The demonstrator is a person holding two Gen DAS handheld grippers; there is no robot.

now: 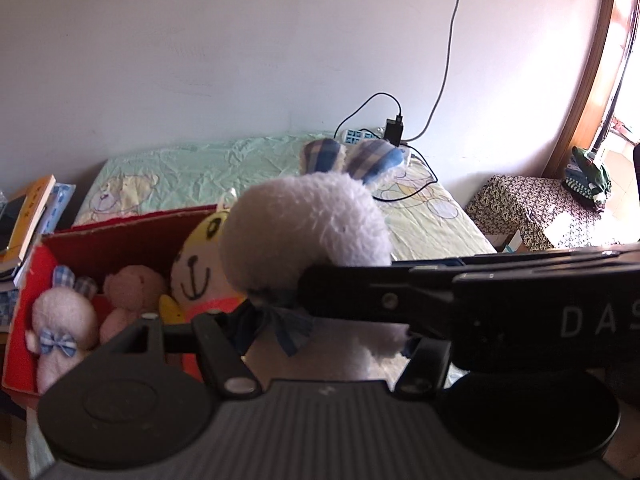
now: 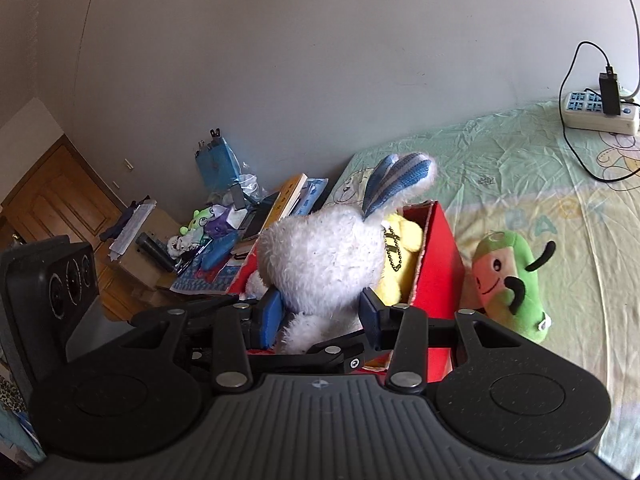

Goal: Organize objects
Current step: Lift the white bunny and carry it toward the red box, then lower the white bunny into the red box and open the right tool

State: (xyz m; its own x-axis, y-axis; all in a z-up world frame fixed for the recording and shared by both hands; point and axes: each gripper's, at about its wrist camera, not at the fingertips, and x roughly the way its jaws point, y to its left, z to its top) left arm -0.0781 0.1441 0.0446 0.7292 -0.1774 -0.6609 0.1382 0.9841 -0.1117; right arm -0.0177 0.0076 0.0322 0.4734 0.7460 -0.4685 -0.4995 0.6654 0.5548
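Clearly both grippers had hold of one toy: the right gripper point(image 2: 322, 316) pinched the fluffy white plush rabbit with blue plaid ears point(image 2: 320, 256) at its neck, blue pads point(image 2: 270, 316) pressed into the fur on either side, and the left gripper point(image 1: 280, 312) was clamped on the same rabbit point(image 1: 304, 224) from the other side, near its blue ribbon bow point(image 1: 286, 322), jaws nearly together. The rabbit hung in the air just above and in front of the red cardboard box point(image 2: 434, 264), head up, ears tilted toward the wall. Inside that box point(image 1: 116, 248) sat a small white rabbit with a checked bow point(image 1: 60, 320), a pink plush bear point(image 1: 134, 296) and a yellow-and-white plush animal with a stitched smile point(image 1: 198, 268), packed close together, so little room remained. To do this step well, I judged, the two hands should carry the rabbit over the open top together, keep it upright, and lower it into whatever gap remained before either grip eased, since soft fur slips and a one-sided release could tip it over the edge. Just beside the box on the pale green printed bedsheet point(image 2: 520, 184) lay a green plush toy with a pink face point(image 2: 508, 280), seemingly the next to be put away; a white power strip point(image 2: 600, 114) rested well apart near the wall.
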